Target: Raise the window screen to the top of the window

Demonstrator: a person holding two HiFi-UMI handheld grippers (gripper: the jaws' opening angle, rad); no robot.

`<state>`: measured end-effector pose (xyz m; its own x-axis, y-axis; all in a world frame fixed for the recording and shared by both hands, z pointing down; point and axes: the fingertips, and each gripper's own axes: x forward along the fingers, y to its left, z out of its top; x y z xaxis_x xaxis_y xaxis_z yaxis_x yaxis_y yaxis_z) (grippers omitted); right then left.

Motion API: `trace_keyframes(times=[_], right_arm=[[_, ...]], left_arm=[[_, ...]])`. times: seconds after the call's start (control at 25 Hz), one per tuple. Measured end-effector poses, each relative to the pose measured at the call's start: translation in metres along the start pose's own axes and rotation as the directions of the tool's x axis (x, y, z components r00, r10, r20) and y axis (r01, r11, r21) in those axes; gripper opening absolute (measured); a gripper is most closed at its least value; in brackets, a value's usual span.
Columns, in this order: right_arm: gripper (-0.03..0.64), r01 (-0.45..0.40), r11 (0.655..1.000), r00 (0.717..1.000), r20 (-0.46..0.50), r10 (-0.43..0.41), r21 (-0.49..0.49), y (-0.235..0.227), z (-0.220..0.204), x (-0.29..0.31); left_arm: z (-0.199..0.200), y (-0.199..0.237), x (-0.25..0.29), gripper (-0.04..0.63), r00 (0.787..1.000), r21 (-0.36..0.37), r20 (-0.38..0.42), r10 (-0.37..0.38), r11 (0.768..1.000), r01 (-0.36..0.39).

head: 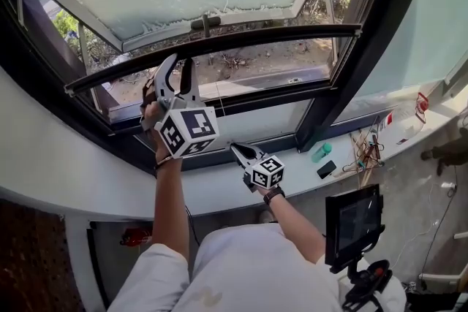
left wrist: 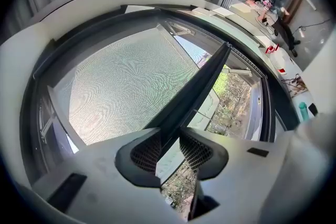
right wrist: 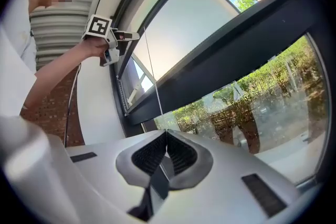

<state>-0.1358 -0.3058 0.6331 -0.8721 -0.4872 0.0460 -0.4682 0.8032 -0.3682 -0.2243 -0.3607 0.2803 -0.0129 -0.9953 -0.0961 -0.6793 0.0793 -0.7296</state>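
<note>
Window screen (left wrist: 126, 86) sits partway up the window frame (head: 344, 84): my left gripper (head: 178, 63) clamps its bottom bar (head: 241, 39) for lifting, while my right gripper (head: 235, 148), low by the frame's sill, pinches shut on the cord (right wrist: 151, 76), probably steadying it.

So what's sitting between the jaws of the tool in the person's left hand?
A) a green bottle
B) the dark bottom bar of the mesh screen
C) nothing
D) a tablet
B: the left gripper view shows the dark bar of the mesh screen running between the jaws of the left gripper.
</note>
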Motion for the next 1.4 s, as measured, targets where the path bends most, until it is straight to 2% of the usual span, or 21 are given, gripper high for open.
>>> trace_keyframes(times=[0.48, 0.64, 1.28, 1.4], right_arm=[[0.005, -0.005, 1.000, 0.998, 0.063, 0.006, -0.011, 0.017, 0.028, 0.001], [0.005, -0.014, 1.000, 0.998, 0.063, 0.015, -0.024, 0.023, 0.031, 0.002], [0.004, 0.005, 0.999, 0.995, 0.098, 0.000, -0.053, 0.023, 0.051, -0.011], [0.005, 0.024, 1.000, 0.994, 0.104, -0.025, 0.015, 0.021, 0.057, -0.008]], left_arm=[[0.021, 0.021, 0.005, 0.098, 0.999, 0.039, 0.032, 0.028, 0.999, -0.029], [0.024, 0.025, 0.004, 0.098, 0.998, 0.017, 0.052, 0.039, 0.999, -0.040], [0.034, 0.035, 0.013, 0.098, 0.994, 0.016, 0.076, 0.078, 0.997, -0.079], [0.036, 0.040, 0.016, 0.098, 0.992, 0.013, 0.089, 0.084, 0.996, -0.086]])
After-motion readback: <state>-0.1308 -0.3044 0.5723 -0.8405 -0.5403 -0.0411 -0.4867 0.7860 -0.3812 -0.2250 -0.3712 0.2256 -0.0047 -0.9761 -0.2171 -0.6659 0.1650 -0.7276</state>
